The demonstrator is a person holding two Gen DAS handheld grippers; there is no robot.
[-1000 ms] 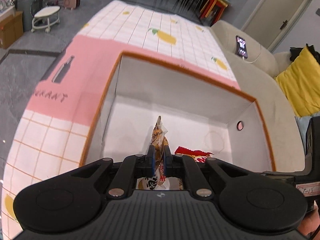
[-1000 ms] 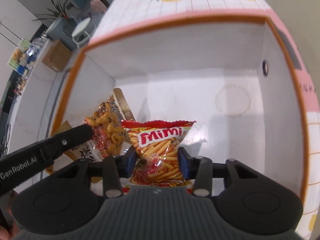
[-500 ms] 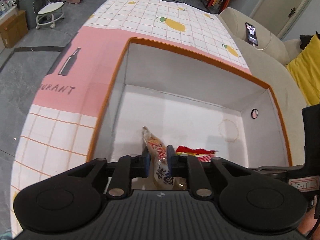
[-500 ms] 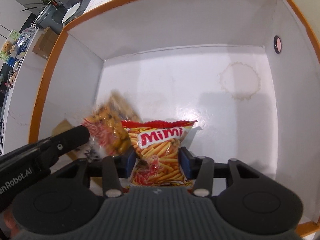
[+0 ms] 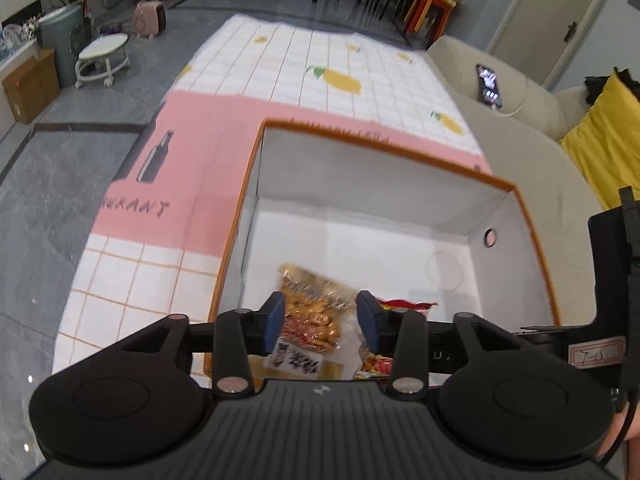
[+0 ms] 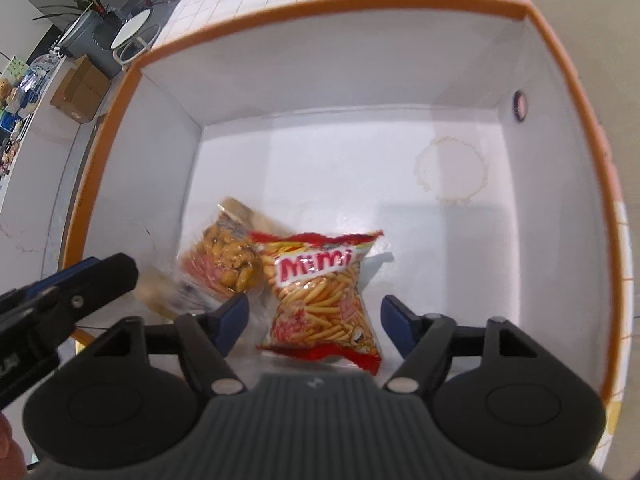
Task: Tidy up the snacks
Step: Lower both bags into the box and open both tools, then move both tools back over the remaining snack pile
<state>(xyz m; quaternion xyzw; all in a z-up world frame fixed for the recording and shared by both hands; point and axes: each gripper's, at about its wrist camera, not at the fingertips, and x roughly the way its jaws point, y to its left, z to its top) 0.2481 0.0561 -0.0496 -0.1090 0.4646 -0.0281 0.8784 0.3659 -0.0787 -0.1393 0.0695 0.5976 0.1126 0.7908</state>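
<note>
A white box with an orange rim [image 5: 384, 144] [image 6: 328, 4] stands on the table. Inside it lie two snack bags side by side. The clear bag of golden snacks [image 5: 316, 312] [image 6: 224, 252] lies on the box floor at the left. The red Mimi bag [image 6: 320, 292] lies to its right, and only its red edge [image 5: 404, 305] shows in the left wrist view. My left gripper [image 5: 320, 318] is open above the clear bag. My right gripper [image 6: 314, 320] is open above the Mimi bag. Neither holds anything.
The box stands on a pink and white grid tablecloth [image 5: 304, 68]. A beige sofa [image 5: 520, 136] with a phone [image 5: 489, 86] and a yellow cushion [image 5: 604, 132] is to the right. The left gripper's fingers [image 6: 84, 284] reach in at the left of the right wrist view.
Both grippers have opened and let go of their bags. The clear bag and the Mimi bag now lie on the box floor. Both grippers have pulled up and back.
</note>
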